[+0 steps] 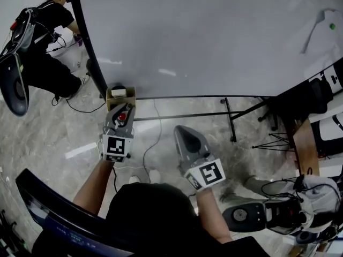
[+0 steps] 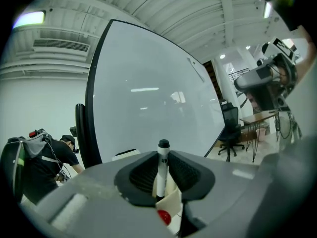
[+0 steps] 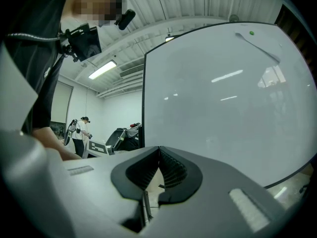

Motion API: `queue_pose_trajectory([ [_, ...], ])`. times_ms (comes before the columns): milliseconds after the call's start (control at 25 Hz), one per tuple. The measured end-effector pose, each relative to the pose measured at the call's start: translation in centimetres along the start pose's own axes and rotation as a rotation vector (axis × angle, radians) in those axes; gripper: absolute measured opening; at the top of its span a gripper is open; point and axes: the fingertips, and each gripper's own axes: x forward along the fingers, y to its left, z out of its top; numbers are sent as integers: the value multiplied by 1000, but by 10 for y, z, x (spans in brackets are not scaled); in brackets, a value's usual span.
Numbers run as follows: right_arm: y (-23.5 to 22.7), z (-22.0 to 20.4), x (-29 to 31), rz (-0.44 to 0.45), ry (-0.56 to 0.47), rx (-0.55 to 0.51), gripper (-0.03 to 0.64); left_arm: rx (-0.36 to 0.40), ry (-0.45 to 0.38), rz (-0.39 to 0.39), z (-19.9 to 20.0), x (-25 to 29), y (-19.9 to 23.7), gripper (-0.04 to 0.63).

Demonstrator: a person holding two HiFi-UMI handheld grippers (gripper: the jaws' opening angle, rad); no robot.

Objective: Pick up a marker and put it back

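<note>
One marker (image 2: 161, 175) gripped upright in left gripper (image 2: 162, 155) jaws | right gripper (image 3: 159, 150) jaws closed, empty | step: put-back (likely) | next: align over cardboard box (image 1: 111, 99), lower, release.

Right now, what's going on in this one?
A person stands at a whiteboard with a gripper in each hand. The left gripper is shut on a white marker with a black cap, which stands up between its jaws over a small beige box at the board's lower left corner. The right gripper is shut and empty, off to the side of the box. Whether the marker has come out or is about to go back, this moment does not show.
</note>
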Motion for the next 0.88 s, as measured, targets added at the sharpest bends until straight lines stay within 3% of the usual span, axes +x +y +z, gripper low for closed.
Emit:
queue_pose_trajectory([
  [280, -53, 42, -7, -4, 12, 38, 9, 13, 69, -25, 38, 38, -19, 74],
  [480, -31, 3, 3, -12, 20, 25, 9, 6, 66, -34, -9, 27, -14, 75],
  [880, -35, 3, -3, -30, 22, 27, 9, 14, 88, -52, -12, 31, -21, 87],
])
